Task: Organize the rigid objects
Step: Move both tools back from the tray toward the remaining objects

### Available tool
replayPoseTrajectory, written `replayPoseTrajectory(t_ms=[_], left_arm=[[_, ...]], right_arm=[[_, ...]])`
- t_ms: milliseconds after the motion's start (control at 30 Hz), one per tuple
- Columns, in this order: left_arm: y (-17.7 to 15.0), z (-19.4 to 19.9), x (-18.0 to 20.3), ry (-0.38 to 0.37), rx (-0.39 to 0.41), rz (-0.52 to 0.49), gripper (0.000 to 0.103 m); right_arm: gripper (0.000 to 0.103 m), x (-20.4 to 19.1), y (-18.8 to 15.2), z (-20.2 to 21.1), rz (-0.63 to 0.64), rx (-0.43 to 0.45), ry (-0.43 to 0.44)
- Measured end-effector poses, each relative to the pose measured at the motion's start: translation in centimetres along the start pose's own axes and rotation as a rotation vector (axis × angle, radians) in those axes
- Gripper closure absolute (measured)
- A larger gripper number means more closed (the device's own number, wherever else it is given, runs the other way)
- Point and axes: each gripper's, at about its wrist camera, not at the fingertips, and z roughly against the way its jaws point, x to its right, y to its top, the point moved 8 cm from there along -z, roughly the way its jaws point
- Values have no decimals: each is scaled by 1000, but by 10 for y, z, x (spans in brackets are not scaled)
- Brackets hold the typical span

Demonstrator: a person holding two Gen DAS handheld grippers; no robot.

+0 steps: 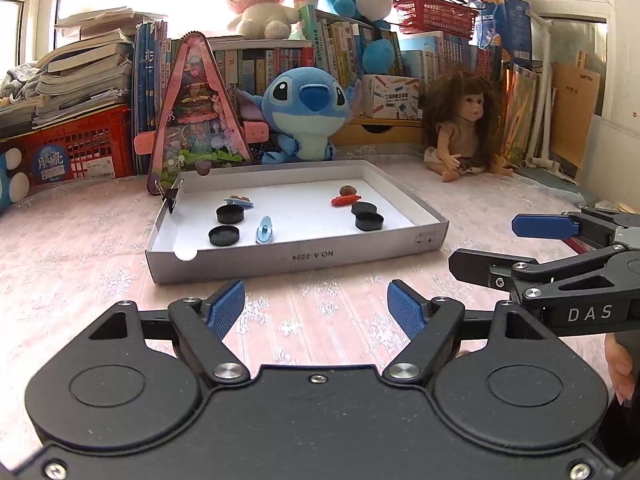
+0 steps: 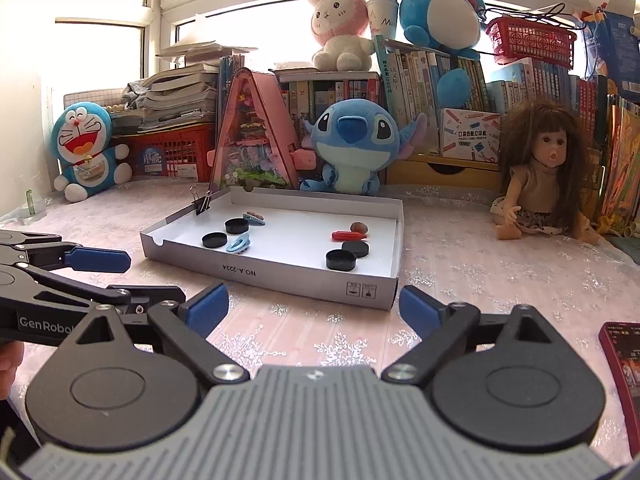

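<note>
A shallow white box tray [image 1: 296,258] [image 2: 280,276] lies on the pink tablecloth ahead of both grippers. Inside it lie several black round caps [image 1: 224,235] [image 2: 341,260], a light blue hair clip [image 1: 265,231] [image 2: 239,243], a second decorated clip [image 1: 239,201], a red stick-like piece [image 1: 346,200] [image 2: 348,235] and a brown nut-like lump [image 1: 348,190]. A black binder clip [image 1: 172,198] [image 2: 202,202] grips the tray's left rim. My left gripper [image 1: 316,300] [image 2: 154,276] is open and empty, short of the tray's front wall. My right gripper [image 2: 314,300] [image 1: 484,246] is open and empty beside it.
A blue plush [image 1: 306,116], a pink triangular toy house [image 1: 196,112] and a doll [image 1: 460,120] stand behind the tray, before rows of books and a red crate [image 1: 80,148]. A Doraemon plush [image 2: 86,148] sits far left. A dark red flat object [image 2: 624,364] lies near right.
</note>
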Motion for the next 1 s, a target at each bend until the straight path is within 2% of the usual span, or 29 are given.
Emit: replayPoseTrajectory(t_ms=[133,400,567,1000], left_arm=[[-10,5,3,1,-7,-7,26],[-36,16,3,3,-13,61,26],[-46,21,4,19,-11,47,26],[-62,23,1,15,-35,78,26]], right_arm=[[5,-2,-7,6,5,4,0],[3,-4,-28,17,-20,34,-3],[2,-9,-38,22,7,38,-10],[1,-12,-53,22,14,0,-18]])
